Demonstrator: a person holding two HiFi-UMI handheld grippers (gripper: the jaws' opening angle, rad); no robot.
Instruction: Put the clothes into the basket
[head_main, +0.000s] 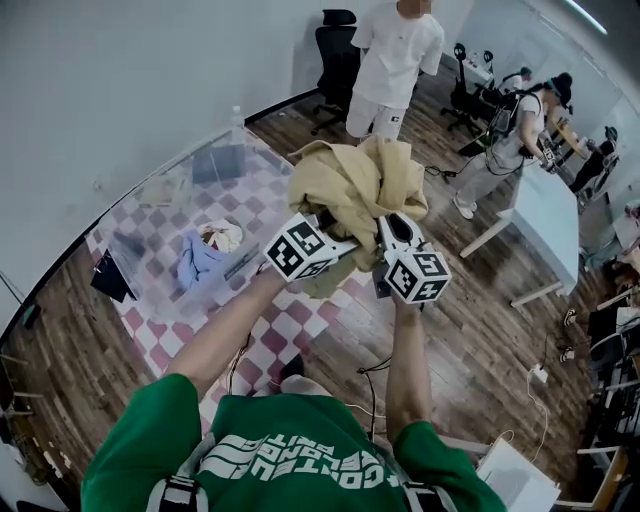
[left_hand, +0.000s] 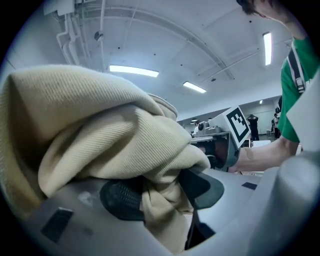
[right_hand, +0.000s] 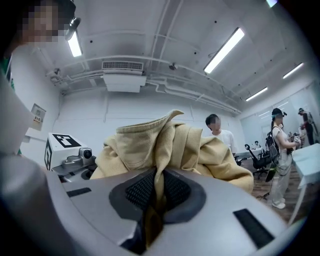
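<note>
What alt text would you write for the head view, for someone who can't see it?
Seen from above, a person in a green shirt holds up a bunched beige garment, gripped by the left claw and the right claw. Below, a clear basket holding clothes sits on a pink checked mat.

Wood floor (head_main: 470, 330), checkered mat (head_main: 270, 345), basket (head_main: 150, 250) on it

White lettering ran across the green T-shirt (head_main: 290, 450), upside down and too distorted to read; nothing else was legible.
</note>
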